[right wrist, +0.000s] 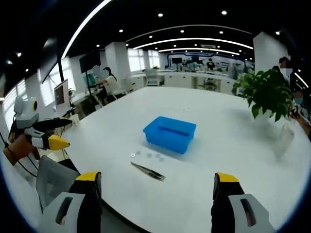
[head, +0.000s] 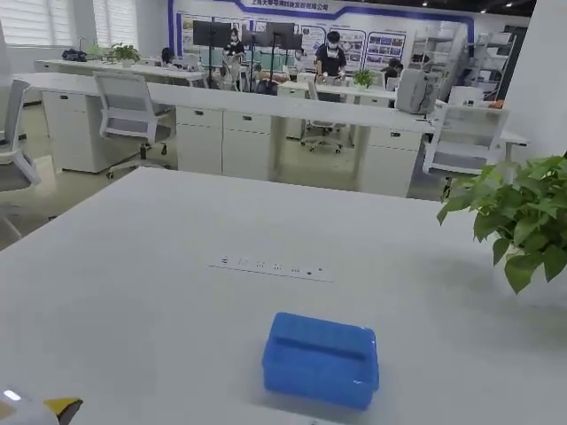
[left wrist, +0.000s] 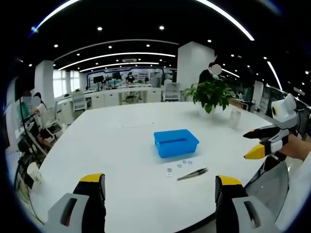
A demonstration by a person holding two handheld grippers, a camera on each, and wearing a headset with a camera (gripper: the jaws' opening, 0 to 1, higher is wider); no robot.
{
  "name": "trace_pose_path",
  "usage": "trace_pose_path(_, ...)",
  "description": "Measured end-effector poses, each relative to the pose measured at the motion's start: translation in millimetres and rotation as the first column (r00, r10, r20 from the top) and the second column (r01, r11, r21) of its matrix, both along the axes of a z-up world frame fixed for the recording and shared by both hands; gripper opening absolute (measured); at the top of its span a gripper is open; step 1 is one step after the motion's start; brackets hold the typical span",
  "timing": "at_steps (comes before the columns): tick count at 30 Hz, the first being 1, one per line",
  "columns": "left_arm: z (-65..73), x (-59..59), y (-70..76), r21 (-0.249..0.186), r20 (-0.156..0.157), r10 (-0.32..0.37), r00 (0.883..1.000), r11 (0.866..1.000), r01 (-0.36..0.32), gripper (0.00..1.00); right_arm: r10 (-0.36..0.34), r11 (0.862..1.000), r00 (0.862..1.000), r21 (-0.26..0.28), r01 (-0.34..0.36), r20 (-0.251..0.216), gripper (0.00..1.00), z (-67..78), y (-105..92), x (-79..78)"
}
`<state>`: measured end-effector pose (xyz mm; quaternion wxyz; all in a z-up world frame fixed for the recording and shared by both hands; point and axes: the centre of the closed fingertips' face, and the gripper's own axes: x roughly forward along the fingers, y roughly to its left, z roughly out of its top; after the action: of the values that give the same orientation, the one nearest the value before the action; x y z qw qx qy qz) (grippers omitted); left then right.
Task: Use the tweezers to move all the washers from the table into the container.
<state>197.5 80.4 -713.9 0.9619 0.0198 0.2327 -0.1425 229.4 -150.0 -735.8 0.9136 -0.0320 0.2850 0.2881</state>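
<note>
A blue container [head: 320,359] stands on the white table, also seen as the blue container [left wrist: 176,142] and the blue container [right wrist: 170,133]. Several small washers [left wrist: 179,166] lie in a row just in front of it, the same washers [right wrist: 146,155] in the right gripper view. Metal tweezers [left wrist: 193,174] lie beside them on the table, the same tweezers [right wrist: 148,171]. My left gripper [left wrist: 160,187] is open and held back from the table edge. My right gripper [right wrist: 155,182] is open too, with nothing between its jaws. Both are well short of the tweezers.
A potted plant [head: 523,212] stands at the table's right. A flush socket strip [head: 270,266] sits beyond the container. A gripper's yellow tip [head: 60,407] shows at the bottom left of the head view. Desks, chairs and people fill the room behind.
</note>
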Motion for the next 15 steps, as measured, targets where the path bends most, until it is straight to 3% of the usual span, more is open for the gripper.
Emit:
trace_pose_path(11, -3.9, 3.3, -0.1, 0.008, -0.010, -0.003, 1.000, 1.000, 0.004, 0.95, 0.004, 1.000, 1.000, -0.005, -0.004, 0.001, 0.94, -0.3, 1.1, 3.5)
trace_pose_path(15, -8.8, 4.0, -1.3, 0.009, -0.029, -0.002, 1.000, 1.000, 0.002, 0.95, -0.004, 1.000, 1.000, -0.005, 0.004, -0.003, 0.94, -1.3, 0.1, 3.9)
